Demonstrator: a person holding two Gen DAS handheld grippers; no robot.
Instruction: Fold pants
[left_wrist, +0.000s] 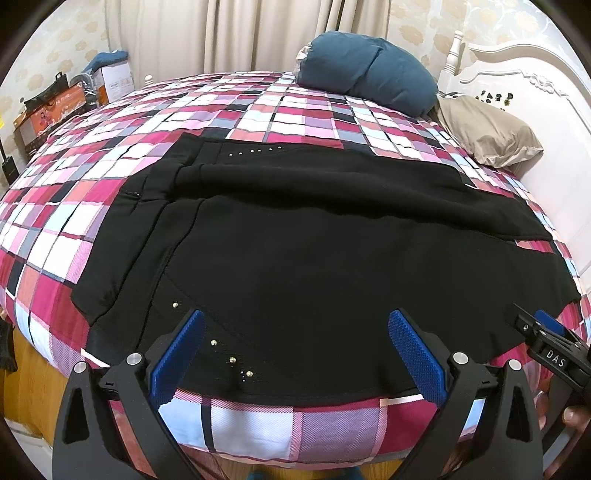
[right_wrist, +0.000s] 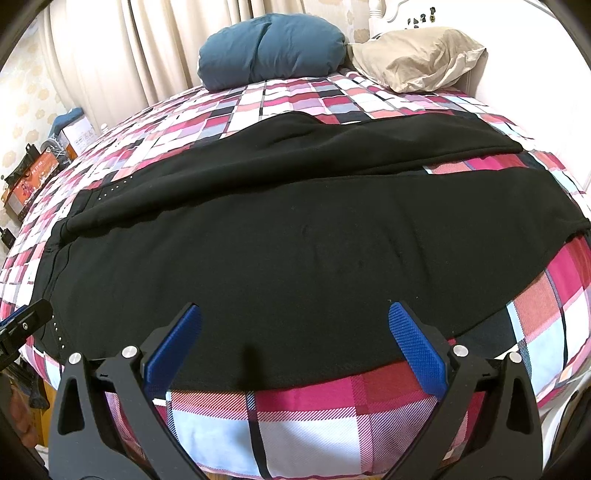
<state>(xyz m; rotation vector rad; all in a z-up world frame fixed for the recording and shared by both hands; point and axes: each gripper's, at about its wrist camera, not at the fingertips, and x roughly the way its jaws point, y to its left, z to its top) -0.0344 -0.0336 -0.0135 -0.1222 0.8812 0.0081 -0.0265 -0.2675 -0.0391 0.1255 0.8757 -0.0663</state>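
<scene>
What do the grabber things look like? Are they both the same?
Yes, they match. The left hand-held gripper and the right hand-held gripper each have two black plastic arms with round silver bolts, and bumpy blue pads inside the fingers. In the left view, the right one shows white letters "DAS".
</scene>
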